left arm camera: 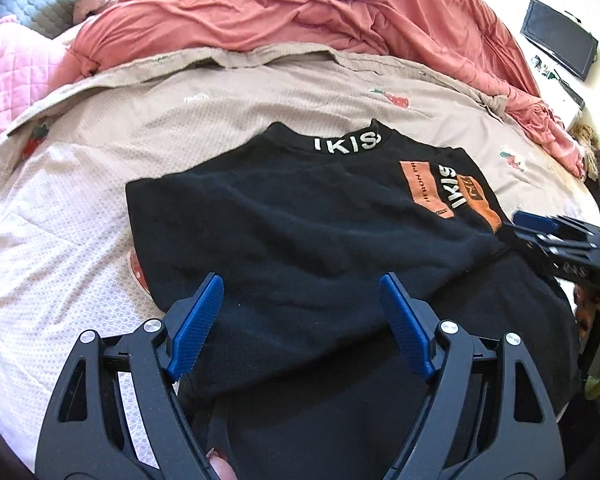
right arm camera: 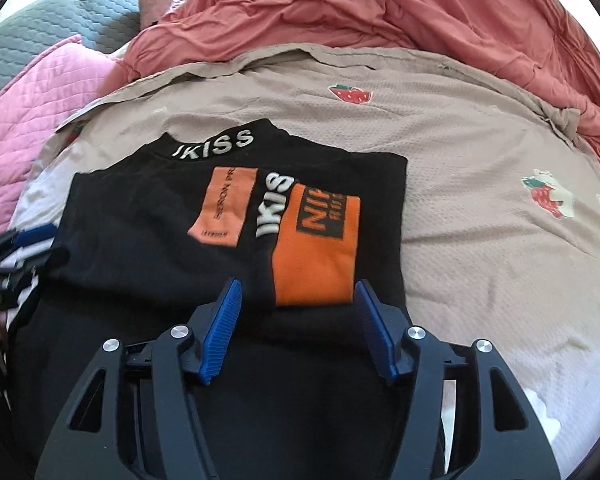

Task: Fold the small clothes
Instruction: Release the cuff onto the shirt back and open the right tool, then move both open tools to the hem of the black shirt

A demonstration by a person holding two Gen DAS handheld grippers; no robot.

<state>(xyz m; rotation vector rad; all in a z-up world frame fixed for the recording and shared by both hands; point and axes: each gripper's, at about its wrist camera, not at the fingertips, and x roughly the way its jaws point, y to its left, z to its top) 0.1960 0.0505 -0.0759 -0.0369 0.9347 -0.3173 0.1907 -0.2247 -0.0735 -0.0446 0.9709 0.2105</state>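
Folding looks partway done: the black shirt [left arm camera: 300, 216] lies flat on the beige strawberry-print blanket [left arm camera: 100, 168] that covers the bed, its collar toward the far side, where the red duvet [left arm camera: 300, 12] is heaped, and its hem toward the near edge. Both sides appear already turned in, with the orange-patched sleeve [right arm camera: 316, 248] lying over the right of the body, so the garment reads as a narrow rectangle.

The left gripper [left arm camera: 300, 328] hovers over the near left part of the shirt, jaws spread wide with nothing between them. The right gripper [right arm camera: 296, 328] hovers over the near right part, just short of the orange patch, likewise spread and empty.

The next move, as I judge it, is to pinch the near hem at its two corners and carry it toward the collar, keeping the turned-in sides from sliding apart.
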